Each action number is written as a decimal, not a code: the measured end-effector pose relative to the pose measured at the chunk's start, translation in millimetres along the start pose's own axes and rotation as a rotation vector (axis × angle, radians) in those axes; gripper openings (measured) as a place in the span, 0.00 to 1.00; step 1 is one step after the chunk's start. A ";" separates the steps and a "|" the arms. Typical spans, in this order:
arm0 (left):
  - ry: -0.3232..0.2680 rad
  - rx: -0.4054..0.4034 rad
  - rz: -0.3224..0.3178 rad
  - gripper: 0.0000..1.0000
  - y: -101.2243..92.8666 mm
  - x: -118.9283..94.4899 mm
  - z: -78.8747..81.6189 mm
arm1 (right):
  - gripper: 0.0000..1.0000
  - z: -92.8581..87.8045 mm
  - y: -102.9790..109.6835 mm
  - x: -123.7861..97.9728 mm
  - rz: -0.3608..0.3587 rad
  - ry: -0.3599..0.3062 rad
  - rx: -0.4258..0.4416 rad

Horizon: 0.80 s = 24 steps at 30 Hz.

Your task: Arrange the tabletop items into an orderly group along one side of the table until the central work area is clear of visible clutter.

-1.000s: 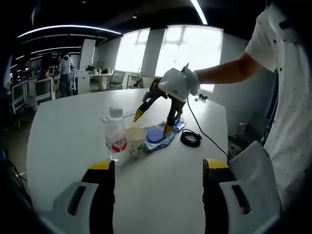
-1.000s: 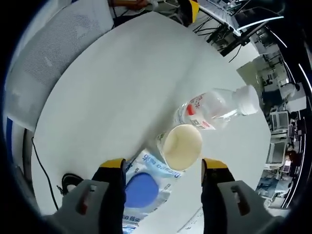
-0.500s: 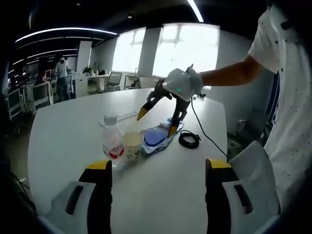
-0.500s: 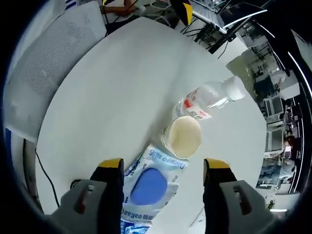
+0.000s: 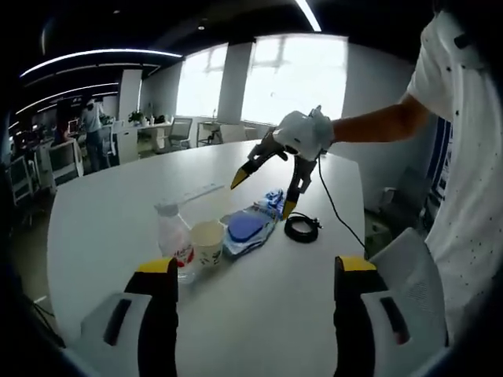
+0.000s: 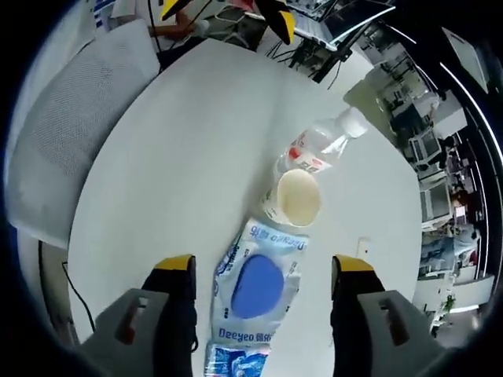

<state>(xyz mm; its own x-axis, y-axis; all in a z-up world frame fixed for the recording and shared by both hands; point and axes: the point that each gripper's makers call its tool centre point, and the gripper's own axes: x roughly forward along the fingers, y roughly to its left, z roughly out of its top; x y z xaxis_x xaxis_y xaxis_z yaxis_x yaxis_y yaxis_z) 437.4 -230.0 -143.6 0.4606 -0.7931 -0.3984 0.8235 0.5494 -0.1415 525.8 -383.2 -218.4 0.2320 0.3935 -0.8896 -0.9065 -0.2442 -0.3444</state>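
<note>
Task barely begun — bottle (image 6: 318, 148), cup (image 6: 292, 198), wipes pack (image 6: 257, 287) clustered mid-table (image 6: 189, 149); both grippers (image 5: 251, 271) (image 6: 263, 271) spread apart, nothing held.

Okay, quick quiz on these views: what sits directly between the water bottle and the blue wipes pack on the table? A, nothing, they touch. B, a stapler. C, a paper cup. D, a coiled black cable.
C: the paper cup stands right between the water bottle and the blue wipes pack in the right gripper view; the coiled black cable lies off beyond the pack.
</note>
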 end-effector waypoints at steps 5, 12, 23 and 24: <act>0.000 0.016 0.001 0.85 -4.8 1.8 7.5 | 0.70 -10.9 6.9 -12.1 -0.024 0.001 0.039; 0.008 0.042 0.000 0.88 -14.3 4.2 15.7 | 0.71 -26.7 16.6 -33.4 -0.064 -0.001 0.101; 0.014 0.069 0.002 0.91 -31.0 12.3 26.2 | 0.72 -52.9 38.8 -69.2 -0.126 -0.015 0.212; 0.016 0.073 0.003 0.91 -32.8 13.3 27.2 | 0.72 -56.4 42.3 -73.4 -0.133 -0.014 0.224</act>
<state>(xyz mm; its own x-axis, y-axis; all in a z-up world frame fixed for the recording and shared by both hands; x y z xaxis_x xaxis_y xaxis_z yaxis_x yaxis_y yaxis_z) 425.5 -265.8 -119.6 0.4585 -0.7865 -0.4138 0.8442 0.5309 -0.0738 490.4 -472.3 -184.6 0.3504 0.4219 -0.8362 -0.9244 0.0124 -0.3812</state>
